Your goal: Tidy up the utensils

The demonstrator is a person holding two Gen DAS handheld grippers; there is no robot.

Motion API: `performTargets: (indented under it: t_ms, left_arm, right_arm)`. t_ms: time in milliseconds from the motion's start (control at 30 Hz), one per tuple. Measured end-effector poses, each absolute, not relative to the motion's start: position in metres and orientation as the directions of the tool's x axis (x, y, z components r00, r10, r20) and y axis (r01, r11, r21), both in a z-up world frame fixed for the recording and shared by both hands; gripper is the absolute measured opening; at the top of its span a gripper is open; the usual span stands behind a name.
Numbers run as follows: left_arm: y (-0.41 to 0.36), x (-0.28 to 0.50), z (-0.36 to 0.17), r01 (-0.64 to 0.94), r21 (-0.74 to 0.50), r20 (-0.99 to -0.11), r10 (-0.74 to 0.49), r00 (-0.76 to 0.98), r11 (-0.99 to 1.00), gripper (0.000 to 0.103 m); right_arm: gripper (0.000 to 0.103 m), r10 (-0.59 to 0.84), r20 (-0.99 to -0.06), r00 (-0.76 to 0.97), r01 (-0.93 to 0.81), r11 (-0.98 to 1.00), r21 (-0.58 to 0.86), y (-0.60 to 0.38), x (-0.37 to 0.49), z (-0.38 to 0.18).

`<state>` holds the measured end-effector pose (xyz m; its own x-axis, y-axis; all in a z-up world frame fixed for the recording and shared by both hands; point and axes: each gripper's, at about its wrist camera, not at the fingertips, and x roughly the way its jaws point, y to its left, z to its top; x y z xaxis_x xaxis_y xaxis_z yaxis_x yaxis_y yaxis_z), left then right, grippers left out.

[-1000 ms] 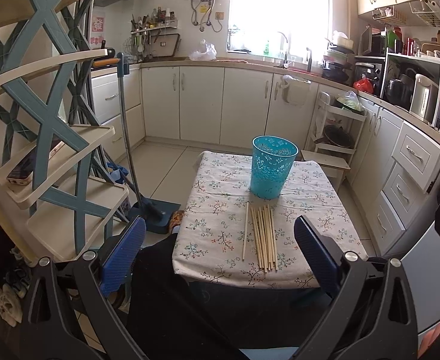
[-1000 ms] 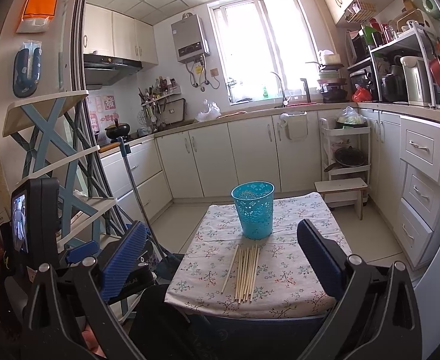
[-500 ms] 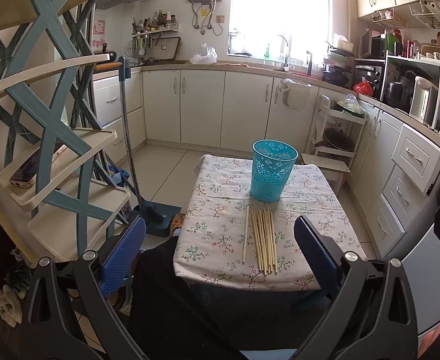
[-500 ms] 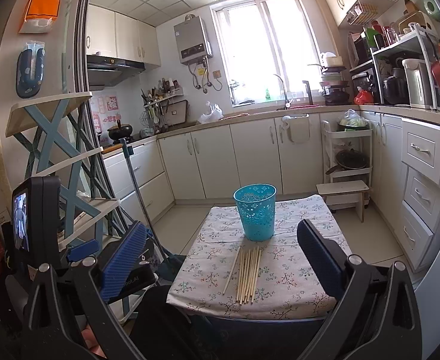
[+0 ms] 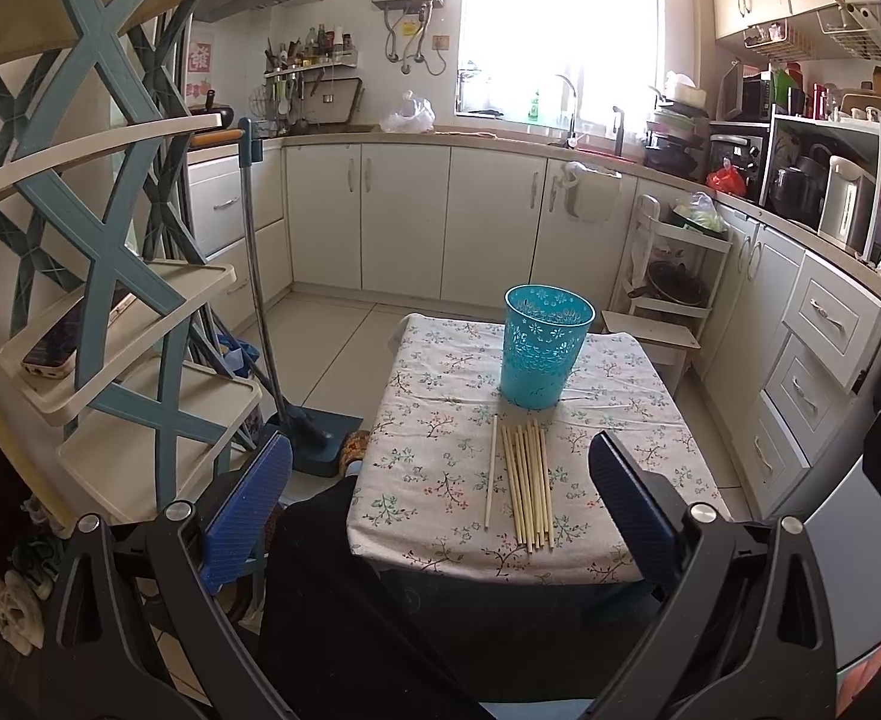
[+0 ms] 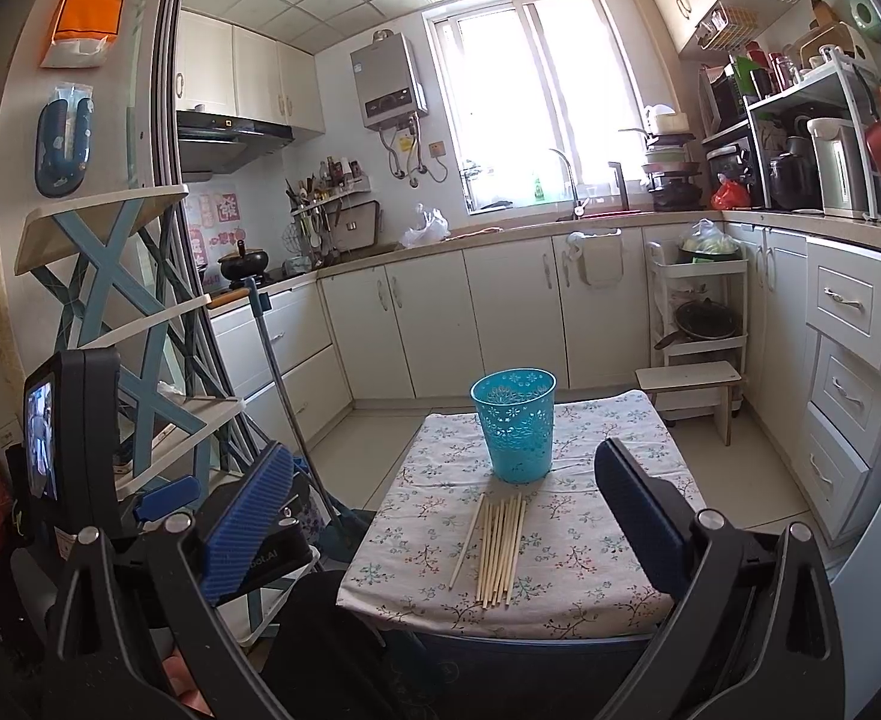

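On the flowered tablecloth [image 5: 440, 450] chopsticks [image 5: 524, 486] lie bunched near the blue basket [image 5: 545, 348], so either empty, spread gripper [image 5: 440, 492], [image 6: 446, 510] could scatter them when pinching one.

A small table [image 6: 590, 558] covered with a floral cloth is seen ahead of the right gripper [image 6: 443, 516], whose blue-padded fingers [image 6: 248, 516] are spread wide with nothing between them. A teal perforated basket [image 6: 517, 423] is stood upright on the cloth. A bundle of wooden chopsticks [image 6: 500, 546] is laid flat just in front of it, with one stick [image 6: 466, 543] set slightly apart on the left. The left gripper [image 6: 158, 495] is partly seen at the left edge.
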<state>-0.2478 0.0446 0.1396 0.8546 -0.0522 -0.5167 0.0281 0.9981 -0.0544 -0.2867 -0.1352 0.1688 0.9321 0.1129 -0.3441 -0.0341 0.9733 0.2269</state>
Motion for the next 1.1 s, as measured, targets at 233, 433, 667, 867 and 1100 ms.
performTargets:
  t_ms: [233, 433, 667, 867, 1100]
  left_arm:
    - [0.045, -0.248, 0.140, 0.027, -0.054, -0.515, -0.051, 0.855, 0.998, 0.095]
    - [0.045, -0.249, 0.141, 0.028, -0.054, -0.513, -0.052, 0.857, 0.998, 0.095]
    - [0.045, -0.249, 0.140, 0.028, -0.053, -0.513, -0.051, 0.857, 0.998, 0.095]
    - [0.043, -0.232, 0.136, 0.030, -0.065, -0.517, -0.059, 0.854, 0.997, 0.095]
    - [0.036, -0.167, 0.096, 0.040, -0.043, -0.594, -0.057, 0.803, 0.998, 0.095]
  right_arm:
    - [0.097, 0.113, -0.342, 0.933, -0.035, 0.973, 0.227, -0.135, -0.287, 0.168]
    - [0.097, 0.114, -0.341, 0.933, -0.036, 0.973, 0.227, -0.134, -0.288, 0.168]
    - [0.097, 0.114, -0.339, 0.934, -0.037, 0.973, 0.226, -0.135, -0.288, 0.167]
    - [0.097, 0.110, -0.373, 0.921, -0.035, 0.979, 0.202, -0.133, -0.277, 0.161]
    - [0.097, 0.069, -0.539, 0.839, 0.047, 0.979, 0.198, -0.157, -0.215, 0.110]
